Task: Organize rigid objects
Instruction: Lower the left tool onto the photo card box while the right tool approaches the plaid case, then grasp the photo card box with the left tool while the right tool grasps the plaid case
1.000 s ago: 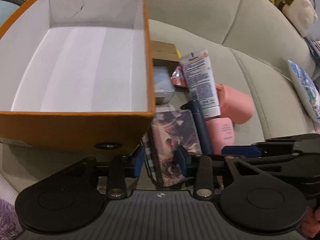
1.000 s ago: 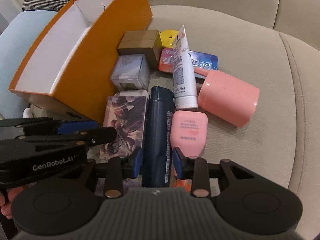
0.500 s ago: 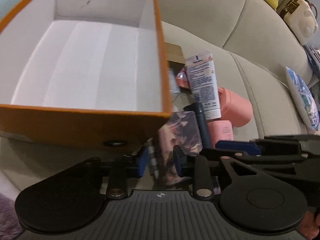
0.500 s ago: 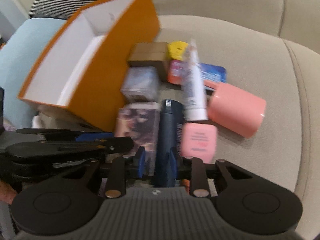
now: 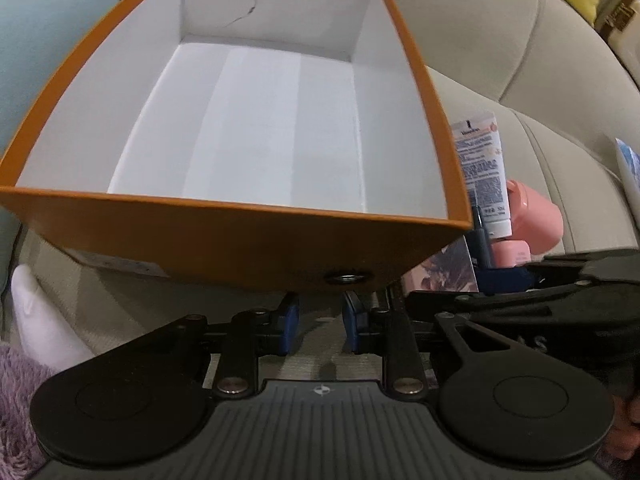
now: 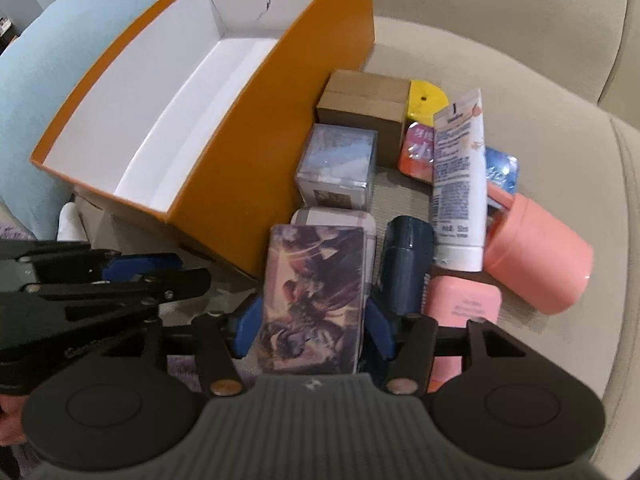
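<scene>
On a beige fabric sofa seat (image 6: 500,80) stands an open orange cardboard box with a white inside (image 6: 288,92); nothing lies in the part of it that shows. Just beside its long wall lies a heap of small rigid things. A flat rectangular tin with a printed fantasy picture (image 6: 316,296) lies on top of a second, similar tin. To its right are a dark blue cylindrical bottle (image 6: 406,264), a small pink flat bottle (image 6: 460,300), a white plastic tube with printed text (image 6: 458,184) and a pink plastic cup lying on its side (image 6: 540,256). Behind them are a clear cube box (image 6: 336,164), a brown cardboard box (image 6: 368,108), a yellow round piece (image 6: 426,100) and some coloured flat packs which I cannot identify.

The right gripper (image 6: 312,328) has its jaws on both sides of the picture tin. They have just been opening; the blue pads are near the tin's long edges, but they do not seem to press on it.

The left gripper (image 5: 320,322) is in front of the near short wall of the orange box, below the metal ring in that wall. Its jaws have been closing; they stand partly apart and only the sofa fabric shows between them.
</scene>
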### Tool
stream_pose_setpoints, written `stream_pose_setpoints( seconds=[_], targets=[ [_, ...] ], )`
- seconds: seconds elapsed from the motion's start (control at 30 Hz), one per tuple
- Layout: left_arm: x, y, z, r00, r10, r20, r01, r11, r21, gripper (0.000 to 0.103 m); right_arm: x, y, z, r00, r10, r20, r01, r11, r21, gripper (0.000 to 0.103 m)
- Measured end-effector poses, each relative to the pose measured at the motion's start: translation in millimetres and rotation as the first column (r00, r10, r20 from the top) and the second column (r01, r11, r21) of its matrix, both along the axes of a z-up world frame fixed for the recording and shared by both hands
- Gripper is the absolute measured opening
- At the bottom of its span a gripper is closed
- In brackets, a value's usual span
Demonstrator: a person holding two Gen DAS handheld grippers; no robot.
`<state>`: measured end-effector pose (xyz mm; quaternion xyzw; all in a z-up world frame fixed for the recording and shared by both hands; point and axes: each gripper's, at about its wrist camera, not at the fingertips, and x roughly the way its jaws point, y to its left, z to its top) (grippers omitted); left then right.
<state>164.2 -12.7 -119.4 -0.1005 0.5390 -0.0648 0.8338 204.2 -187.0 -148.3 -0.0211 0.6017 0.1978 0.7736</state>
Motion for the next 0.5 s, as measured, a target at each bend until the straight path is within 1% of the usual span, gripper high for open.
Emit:
stream_pose_setpoints(
  seconds=[0.07,0.13,0.17,0.2,0.23,0.27,0.3,0.33,0.37,0.4,0.43,0.47,0.5],
  targets=[
    [-1,2,2,1.0,-0.009,0.003,0.009,1.0,-0.018,0.031,5,-1,-9,0.999,-0.027,-0.031,0.028,0.999,0.026,0.06],
    [-3,0,3,1.0,-0.02,0.005,0.02,0.999,-0.026,0.031,5,-1,-9,0.999,-0.027,-0.03,0.028,0.999,0.037,0.06],
    [-3,-2,3,1.0,-0.025,0.005,0.026,0.999,-0.029,0.031,5,-1,-7,0.999,-0.026,-0.024,0.027,0.999,0.035,0.056],
    [-3,-4,2,1.0,-0.031,0.003,0.031,0.999,-0.041,0.031,5,-4,-4,0.999,-0.026,-0.021,0.027,0.999,0.032,0.046],
    [-3,-7,0,0.999,-0.035,-0.003,0.035,0.998,-0.053,0.031,7,-10,0,0.999,-0.032,-0.023,0.033,0.998,0.055,0.039],
    [-2,-10,-2,0.999,-0.037,-0.011,0.036,0.997,-0.07,0.032,7,-16,4,0.999,-0.043,-0.023,0.045,0.996,0.074,0.035],
    [-2,-14,-5,0.999,-0.038,-0.019,0.036,0.996,-0.086,0.035,8,-22,8,0.998,-0.053,-0.015,0.054,0.996,0.076,0.015],
    [-1,-18,-7,0.999,-0.037,-0.022,0.035,0.995,-0.096,0.039,8,-25,12,0.998,-0.055,0.005,0.055,0.998,0.037,0.0],
    [-1,-21,-10,0.999,-0.034,-0.021,0.032,0.995,-0.096,0.04,8,-29,14,0.998,-0.055,0.022,0.055,0.998,0.021,0.0],
    [0,-24,-12,0.999,-0.032,-0.023,0.03,0.996,-0.088,0.041,10,-34,15,0.998,-0.061,0.017,0.06,0.997,0.041,0.0],
    [0,-25,-13,0.999,-0.03,-0.023,0.028,0.996,-0.083,0.041,11,-39,15,0.997,-0.072,-0.011,0.073,0.994,0.086,0.002],
    [-1,-25,-13,0.999,-0.031,-0.017,0.03,0.996,-0.088,0.041,11,-41,14,0.996,-0.082,-0.035,0.086,0.989,0.12,0.005],
    [0,-25,-13,0.999,-0.036,-0.01,0.035,0.995,-0.099,0.041,9,-42,15,0.995,-0.087,-0.038,0.091,0.987,0.133,0.009]
  ],
)
